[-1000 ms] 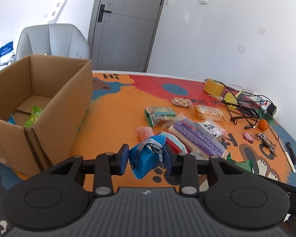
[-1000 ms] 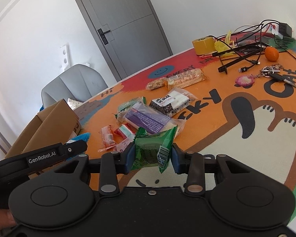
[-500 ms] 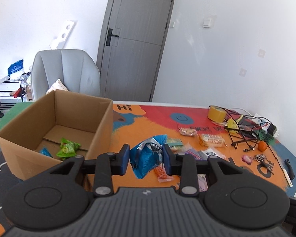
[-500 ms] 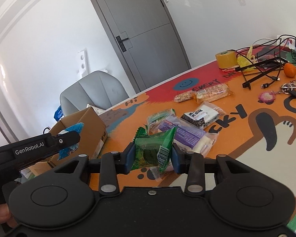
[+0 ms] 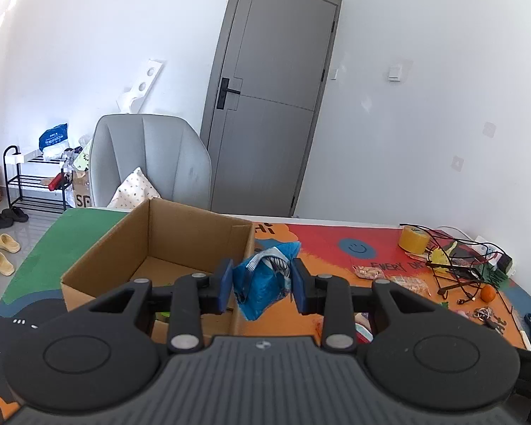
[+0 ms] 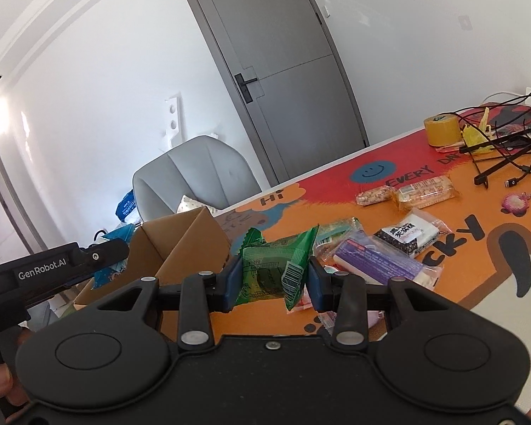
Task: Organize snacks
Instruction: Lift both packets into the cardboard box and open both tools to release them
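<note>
Pinching a crumpled blue snack packet (image 5: 265, 279) between its blue pads, the left hand-held gripper (image 5: 262, 285) is closed on it at the centre of the left wrist view, the packet hanging clear of the worktop (image 5: 322, 248) with its lower tip in front of the near right corner of the open cardboard box (image 5: 166, 248). In the right wrist view the right hand-held gripper (image 6: 273, 276) is likewise clamped on a green snack packet (image 6: 276, 269), held upright at the frame's centre with a barcode showing on its right side. More snacks lie on the colourful worktop to the right of that packet: a purple-wrapped pack (image 6: 378, 260), a black-and-white pack (image 6: 407, 232) just beyond it, and two clear-wrapped bars (image 6: 407, 191) farther up the frame. The box shows at centre left of this view, and the left hand-held gripper's black body crosses the left edge in front of it, with part of a hand (image 6: 0, 379) at the lower left corner. At the upper right sit a roll of yellow tape (image 6: 441, 130), a tangle of black cables (image 6: 506, 148) and a pink keyring charm (image 6: 517, 202). A grey chair (image 5: 148, 163) stands behind the box, with a grey door (image 5: 272, 106) beyond it.
</note>
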The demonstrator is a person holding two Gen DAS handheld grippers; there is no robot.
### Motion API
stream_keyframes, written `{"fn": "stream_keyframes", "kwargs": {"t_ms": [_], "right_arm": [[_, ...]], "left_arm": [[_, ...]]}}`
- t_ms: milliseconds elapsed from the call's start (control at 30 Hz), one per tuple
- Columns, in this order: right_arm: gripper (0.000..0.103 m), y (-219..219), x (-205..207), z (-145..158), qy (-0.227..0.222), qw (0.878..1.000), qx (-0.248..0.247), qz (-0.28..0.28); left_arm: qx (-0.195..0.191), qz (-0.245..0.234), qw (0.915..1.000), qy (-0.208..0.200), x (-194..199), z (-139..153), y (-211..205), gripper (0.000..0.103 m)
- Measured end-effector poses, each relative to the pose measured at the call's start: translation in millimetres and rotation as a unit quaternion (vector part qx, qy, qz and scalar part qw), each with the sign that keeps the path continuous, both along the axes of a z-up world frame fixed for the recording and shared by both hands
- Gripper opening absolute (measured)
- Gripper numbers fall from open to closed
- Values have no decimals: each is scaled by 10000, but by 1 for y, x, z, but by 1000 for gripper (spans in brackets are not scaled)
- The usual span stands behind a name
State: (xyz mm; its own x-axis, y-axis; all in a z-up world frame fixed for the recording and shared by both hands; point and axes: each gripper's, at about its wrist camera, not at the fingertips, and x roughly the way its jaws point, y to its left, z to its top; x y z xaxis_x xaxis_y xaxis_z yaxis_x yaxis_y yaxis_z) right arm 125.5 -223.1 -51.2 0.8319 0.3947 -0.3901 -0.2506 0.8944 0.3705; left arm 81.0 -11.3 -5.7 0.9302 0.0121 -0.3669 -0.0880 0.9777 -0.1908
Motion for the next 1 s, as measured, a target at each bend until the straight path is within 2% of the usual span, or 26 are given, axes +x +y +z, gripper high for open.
{"fn": "stream_keyframes", "kwargs": {"t_ms": [400, 733, 1000], "right_arm": [[39, 30, 13, 11, -115, 9995, 14, 309], [39, 66, 25, 12, -77, 9979, -77, 631], [39, 94, 34, 17, -68, 9961, -102, 872]], "left_arm": [[-82, 440, 9990, -14, 3, 0, 38, 33], [-208, 607, 9978, 143, 16, -9, 63, 35], [-341, 691, 9970, 115, 19, -11, 81, 38]]}}
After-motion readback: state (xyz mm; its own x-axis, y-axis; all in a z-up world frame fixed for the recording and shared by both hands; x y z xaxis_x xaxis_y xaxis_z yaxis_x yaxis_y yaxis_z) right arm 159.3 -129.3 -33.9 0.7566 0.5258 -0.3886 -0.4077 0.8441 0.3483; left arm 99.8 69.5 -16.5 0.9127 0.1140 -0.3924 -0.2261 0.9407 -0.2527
